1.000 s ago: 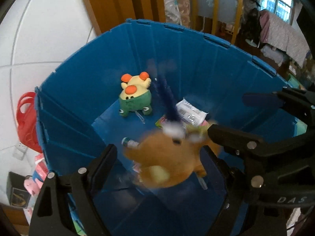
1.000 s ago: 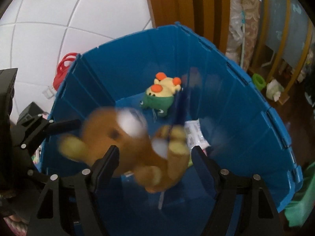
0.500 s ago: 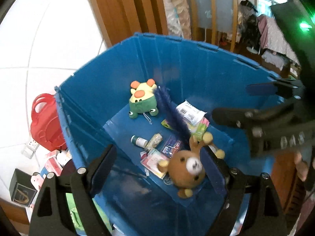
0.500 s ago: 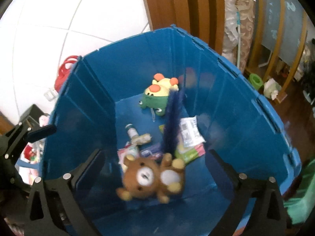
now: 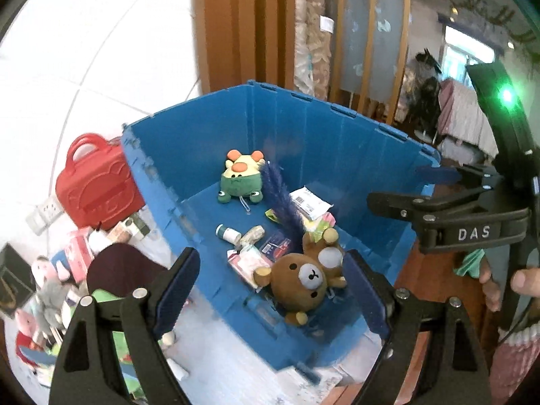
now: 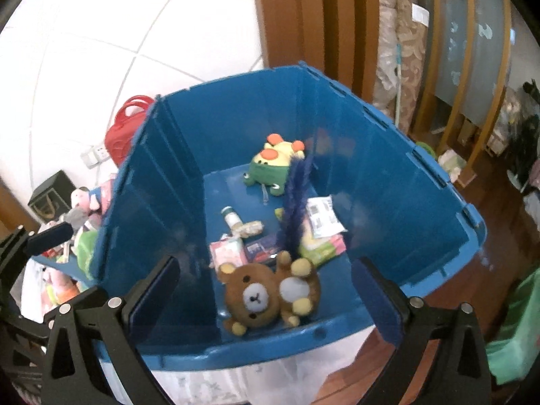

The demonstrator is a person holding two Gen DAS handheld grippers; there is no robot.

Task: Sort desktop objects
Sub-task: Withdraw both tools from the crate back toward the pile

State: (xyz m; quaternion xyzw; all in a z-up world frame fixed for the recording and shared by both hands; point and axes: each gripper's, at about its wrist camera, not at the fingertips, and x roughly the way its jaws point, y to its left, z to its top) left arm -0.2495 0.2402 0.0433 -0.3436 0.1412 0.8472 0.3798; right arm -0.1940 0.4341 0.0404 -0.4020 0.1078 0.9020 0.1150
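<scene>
A brown bear plush (image 5: 307,276) (image 6: 266,295) lies on its back at the near end of the blue bin's floor (image 5: 337,141) (image 6: 236,118). Beside it are a green and yellow plush (image 5: 241,177) (image 6: 273,162), a purple feather (image 5: 280,192) (image 6: 295,202), a small bottle (image 5: 227,233) and several packets. My left gripper (image 5: 271,254) hangs above the bin's near rim, open and holding nothing. My right gripper (image 6: 265,263) (image 5: 411,185) is also above the near rim, open wide, nothing between its pads.
A red bag (image 5: 94,185) (image 6: 125,131) stands left of the bin. A pile of toys and boxes (image 5: 50,287) (image 6: 81,209) lies at the lower left. Wooden posts rise behind the bin, and a green bag (image 6: 516,320) sits on the wooden floor at the right. A person's hand (image 5: 523,280) holds the right gripper.
The bear, earlier blurred between both grippers, has dropped onto the bin floor. The right jaws have spread wider. Both grippers have drawn back, so more of the bin and its surroundings shows.
</scene>
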